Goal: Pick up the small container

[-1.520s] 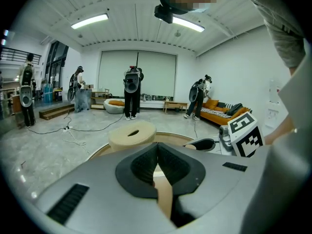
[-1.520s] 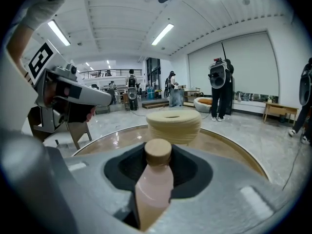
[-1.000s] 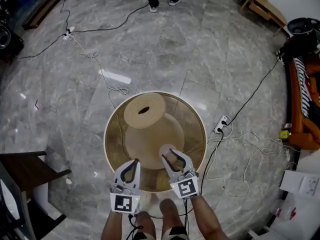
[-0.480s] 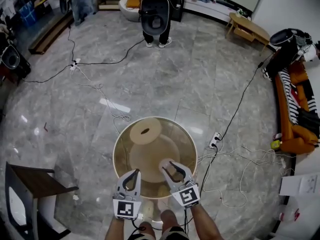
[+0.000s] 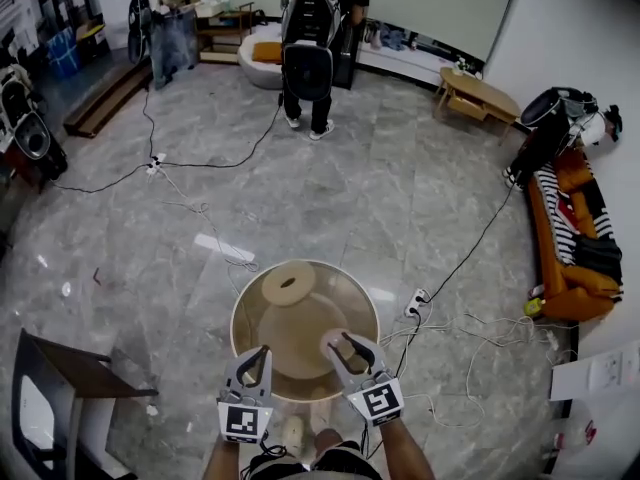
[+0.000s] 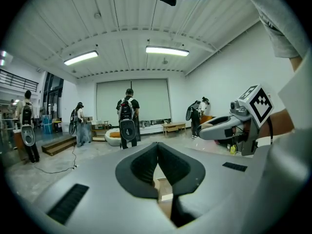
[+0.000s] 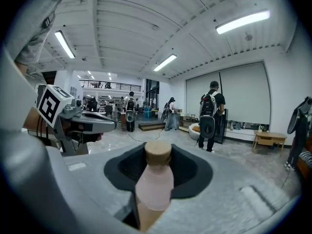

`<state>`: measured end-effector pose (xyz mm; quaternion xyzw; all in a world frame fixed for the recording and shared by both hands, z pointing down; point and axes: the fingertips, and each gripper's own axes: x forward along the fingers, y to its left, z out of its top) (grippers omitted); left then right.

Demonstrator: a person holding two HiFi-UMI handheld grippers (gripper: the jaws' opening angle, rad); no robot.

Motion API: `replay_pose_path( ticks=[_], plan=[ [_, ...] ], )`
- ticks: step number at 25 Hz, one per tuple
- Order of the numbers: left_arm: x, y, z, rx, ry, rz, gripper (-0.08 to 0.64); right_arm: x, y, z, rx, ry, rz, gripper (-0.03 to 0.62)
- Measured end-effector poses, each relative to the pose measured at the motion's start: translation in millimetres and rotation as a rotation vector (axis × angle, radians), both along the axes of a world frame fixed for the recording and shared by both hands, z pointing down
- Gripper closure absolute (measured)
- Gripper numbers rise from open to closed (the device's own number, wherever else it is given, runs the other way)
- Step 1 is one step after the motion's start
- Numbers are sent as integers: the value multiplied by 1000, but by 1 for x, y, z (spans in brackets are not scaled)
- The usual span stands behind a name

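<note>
Over the near side of the round table (image 5: 356, 298), my right gripper (image 5: 340, 342) had its jaws pressed on the bottle (image 7: 155, 180). That is the small container. It was pink with a tan cap. It stuck out past the jaws, and they held it low down, near its bottom end. I think it was already up off the table, but I could not be sure from above.

My left gripper (image 6: 157, 146) was closed with nothing in it. It hung just beside the right one.

What could go wrong? The bottle looked smooth and round, so it could slip out if I tipped or shook the right gripper. Most of it poked out free, so a bump from the left gripper could knock it loose. If it fell, it would hit the table top or the hard floor (image 5: 330, 188) and might roll away or break. Cables (image 5: 470, 328) lay on the floor close by, and I could trip on them if I stepped back.
</note>
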<state>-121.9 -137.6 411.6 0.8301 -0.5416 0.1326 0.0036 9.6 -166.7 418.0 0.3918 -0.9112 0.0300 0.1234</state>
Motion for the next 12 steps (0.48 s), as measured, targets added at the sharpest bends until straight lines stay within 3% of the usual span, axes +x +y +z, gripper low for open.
replay_pose_path(
  ticks=[8, 12],
  plan=[
    [-14, 41, -59, 56, 41, -36, 543, 16, 43, -44, 34, -11, 51, 456],
    [-19, 58, -60, 79, 2, -28, 543, 27, 63, -48, 35, 1, 71, 456]
  ],
)
